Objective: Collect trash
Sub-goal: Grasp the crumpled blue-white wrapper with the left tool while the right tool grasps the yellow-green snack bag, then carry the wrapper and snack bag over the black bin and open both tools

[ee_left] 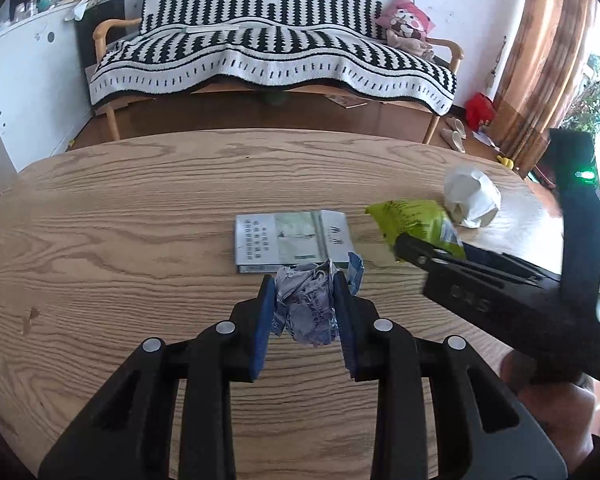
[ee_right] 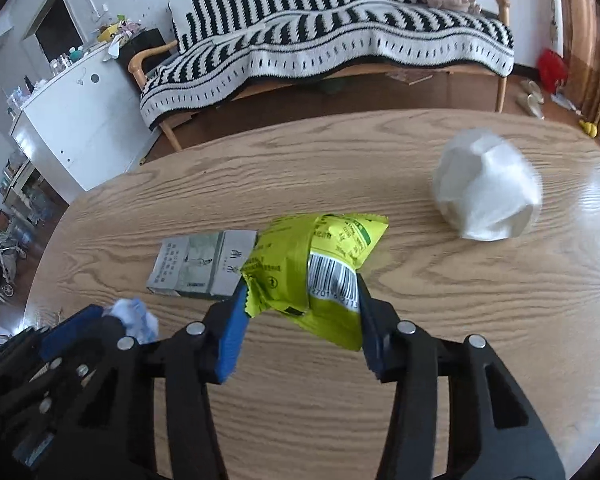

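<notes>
Crumpled paper wad (ee_left: 306, 304), blue-printed and scrunched tight, sits low centre in the left wrist view, pinched between the blue pads (ee_left: 263, 320) of the left gripper (ee_left: 305, 300), jaws narrow on it. It looks featherlight and springy; a squeeze across the middle should hold, though loose flaps at the upper right could snag.

Over in the right wrist view, the yellow-green snack wrapper (ee_right: 320, 272) fills the centre, barcode showing, with the right gripper (ee_right: 302, 300) closed on its lower half. Thin crinkly film, probably slick, so a grip on the bunched folds looks safer than on a flat edge.

Just behind both, mid-frame, a flattened grey cigarette carton (ee_left: 292, 240) lies on the wooden table (ee_left: 140, 220); stiff card, likely best taken by an edge. Upper right, a white balled tissue (ee_right: 486, 188) rests well apart, soft and light.

Beyond the table, a striped blanket (ee_left: 268, 52) drapes a bench along the top of the frame.
</notes>
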Demonstrator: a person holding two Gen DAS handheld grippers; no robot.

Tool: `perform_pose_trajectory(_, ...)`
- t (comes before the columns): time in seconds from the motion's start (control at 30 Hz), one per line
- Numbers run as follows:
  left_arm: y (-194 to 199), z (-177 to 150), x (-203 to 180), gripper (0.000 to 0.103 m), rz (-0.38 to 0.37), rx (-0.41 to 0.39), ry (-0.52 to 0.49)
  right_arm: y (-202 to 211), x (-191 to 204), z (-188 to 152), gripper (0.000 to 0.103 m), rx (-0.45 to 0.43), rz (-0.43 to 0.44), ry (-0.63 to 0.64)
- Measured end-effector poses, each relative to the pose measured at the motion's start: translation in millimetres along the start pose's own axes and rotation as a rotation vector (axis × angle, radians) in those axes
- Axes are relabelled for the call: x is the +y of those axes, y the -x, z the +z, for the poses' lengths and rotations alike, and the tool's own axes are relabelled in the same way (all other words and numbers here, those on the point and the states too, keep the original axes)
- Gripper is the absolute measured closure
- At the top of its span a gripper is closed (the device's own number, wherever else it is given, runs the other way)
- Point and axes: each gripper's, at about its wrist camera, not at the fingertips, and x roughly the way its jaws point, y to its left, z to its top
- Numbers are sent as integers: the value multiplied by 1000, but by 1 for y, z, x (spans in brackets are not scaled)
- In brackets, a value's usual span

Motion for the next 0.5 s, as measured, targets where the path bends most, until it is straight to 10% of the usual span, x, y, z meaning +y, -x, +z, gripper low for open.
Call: perform_pose_trajectory(0.5, 20, -11, -119, 74, -121, -20, -109, 135, -122, -56, 55, -91, -164, -101)
